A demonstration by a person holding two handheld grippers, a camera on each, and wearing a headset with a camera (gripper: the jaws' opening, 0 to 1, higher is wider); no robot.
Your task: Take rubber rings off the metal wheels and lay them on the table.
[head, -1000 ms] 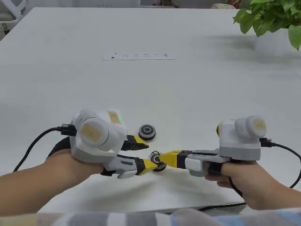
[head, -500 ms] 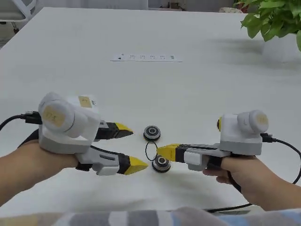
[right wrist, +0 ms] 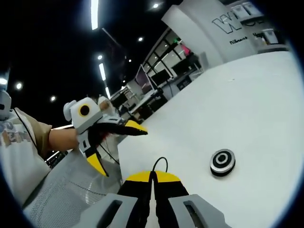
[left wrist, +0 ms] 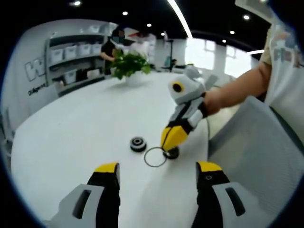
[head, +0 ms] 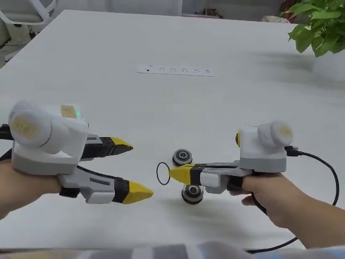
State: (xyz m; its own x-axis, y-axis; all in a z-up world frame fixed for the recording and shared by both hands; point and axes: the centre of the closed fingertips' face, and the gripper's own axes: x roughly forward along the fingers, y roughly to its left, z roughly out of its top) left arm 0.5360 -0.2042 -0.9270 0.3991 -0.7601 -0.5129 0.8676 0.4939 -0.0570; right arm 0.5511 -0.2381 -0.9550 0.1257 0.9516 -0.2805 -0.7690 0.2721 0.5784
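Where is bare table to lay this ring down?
Bare table runs wide between the far wheel and the white strip, and right toward the plant. Crowded: near wheel under the right claw; ring hangs by the open left claw.

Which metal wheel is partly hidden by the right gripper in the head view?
The wheel nearer the person, its top covered by the right gripper; the other wheel lies exposed beyond it.
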